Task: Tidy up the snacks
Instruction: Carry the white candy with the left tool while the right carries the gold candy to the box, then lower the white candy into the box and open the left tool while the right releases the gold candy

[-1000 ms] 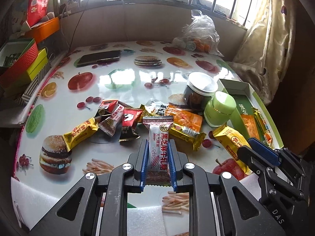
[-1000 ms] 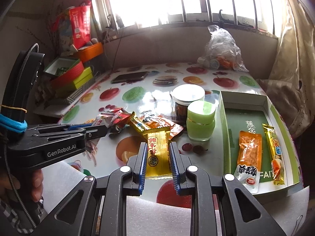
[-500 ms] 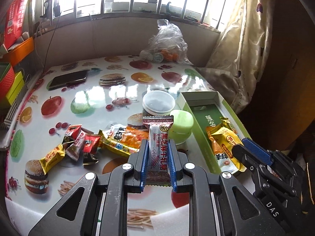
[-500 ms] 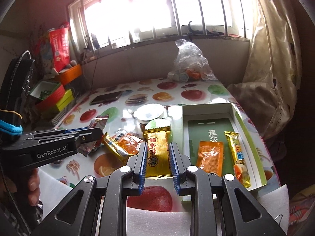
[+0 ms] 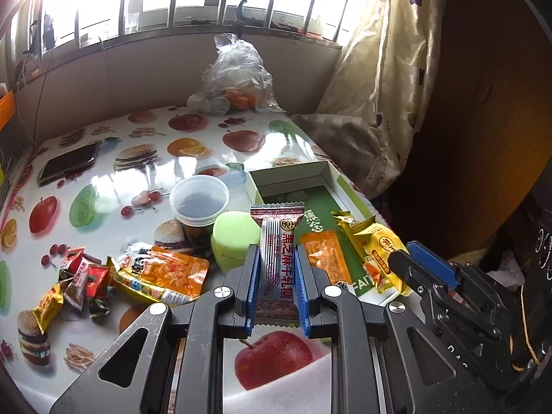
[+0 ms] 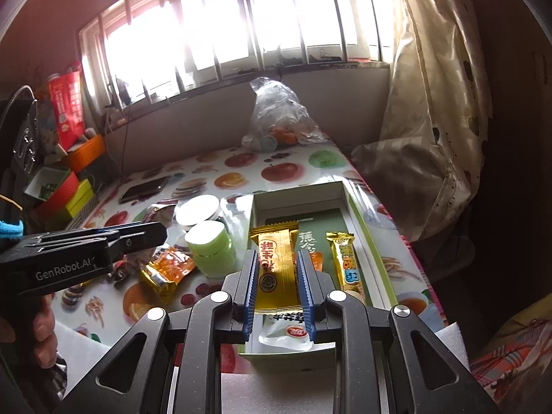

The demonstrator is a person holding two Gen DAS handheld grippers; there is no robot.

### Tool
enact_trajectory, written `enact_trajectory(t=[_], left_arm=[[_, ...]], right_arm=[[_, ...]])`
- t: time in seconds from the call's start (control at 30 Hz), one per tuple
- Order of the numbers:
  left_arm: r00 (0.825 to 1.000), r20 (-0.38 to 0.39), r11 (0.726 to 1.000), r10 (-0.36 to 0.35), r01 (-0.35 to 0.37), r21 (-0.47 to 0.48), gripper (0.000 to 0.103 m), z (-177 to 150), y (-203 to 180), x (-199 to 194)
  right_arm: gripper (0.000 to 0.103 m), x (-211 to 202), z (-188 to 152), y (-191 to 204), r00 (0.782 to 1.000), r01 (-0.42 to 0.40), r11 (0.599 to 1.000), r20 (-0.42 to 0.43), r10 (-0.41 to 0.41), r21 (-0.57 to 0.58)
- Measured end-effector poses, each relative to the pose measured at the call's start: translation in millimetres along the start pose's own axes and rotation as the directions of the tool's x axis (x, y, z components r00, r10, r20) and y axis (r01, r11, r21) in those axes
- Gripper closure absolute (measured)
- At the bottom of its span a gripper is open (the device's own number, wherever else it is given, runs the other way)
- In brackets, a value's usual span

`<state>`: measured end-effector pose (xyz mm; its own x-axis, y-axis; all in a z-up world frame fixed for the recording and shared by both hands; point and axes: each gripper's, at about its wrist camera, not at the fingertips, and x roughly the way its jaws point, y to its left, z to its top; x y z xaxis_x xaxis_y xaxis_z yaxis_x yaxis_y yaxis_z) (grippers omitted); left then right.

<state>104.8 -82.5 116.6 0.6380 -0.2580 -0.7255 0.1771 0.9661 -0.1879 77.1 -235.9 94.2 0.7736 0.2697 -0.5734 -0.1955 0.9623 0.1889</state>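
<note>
**A:** What have you got, closest in?

**B:** Each gripper is clenched on a snack. My left gripper [image 5: 275,277] grips a silver-and-maroon nougat bar [image 5: 277,253], held upright over the near table edge, just short of the green box [image 5: 324,167]. My right gripper [image 6: 278,281] clamps a gold wafer pack [image 6: 276,269], and that one hangs over the near end of the box.

**A:** How do you set them down well?

**B:** I'd judge the wafer goes first, since it is already above the tray. I would lower it flat, lengthways, alongside what lies there, and only let go once it rests on the floor of the box. The nougat bar has to cross the near wall without catching the rim, and my two grippers are close, so I'd keep them from bumping.

**A:** What is already in the box?

**B:** From the right wrist view, a white-ended pouch [image 6: 284,333] right beneath my wafer, an orange packet [image 6: 316,260] mostly hidden behind my finger, and a yellow stick pack [image 6: 345,262] along the right side. The far half looks bare.

**A:** And beyond?

**B:** Left of the box stand a green jar [image 6: 212,248] and a white-lidded tub [image 6: 198,208], both closed; I cannot tell their contents. Loose snacks [image 5: 114,276] wait on the table [image 5: 103,207]. Farthest back, a clear bag [image 5: 238,79] holds something orange.
</note>
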Motion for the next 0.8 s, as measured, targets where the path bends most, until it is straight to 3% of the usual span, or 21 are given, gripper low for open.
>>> enact_trajectory(t=[0.23, 0.6, 0.8], left_arm=[[0.998, -0.042, 0.999, -0.052, 0.052, 0.013, 0.083, 9, -22, 23], [0.989, -0.140, 0.997, -0.057, 0.062, 0.034, 0.083, 6, -42, 76], [0.981, -0.187, 0.998, -0.057, 0.063, 0.025, 0.083, 4, -46, 99]], right_arm=[[0.082, 8, -3, -23, 0.999, 0.052, 0.998, -0.018, -0.051, 0.018], [0.082, 43, -19, -46, 0.991, 0.092, 0.995, -0.101, -0.090, 0.025], [0.082, 52, -22, -49, 0.983, 0.148, 0.988, -0.105, -0.152, -0.039]])
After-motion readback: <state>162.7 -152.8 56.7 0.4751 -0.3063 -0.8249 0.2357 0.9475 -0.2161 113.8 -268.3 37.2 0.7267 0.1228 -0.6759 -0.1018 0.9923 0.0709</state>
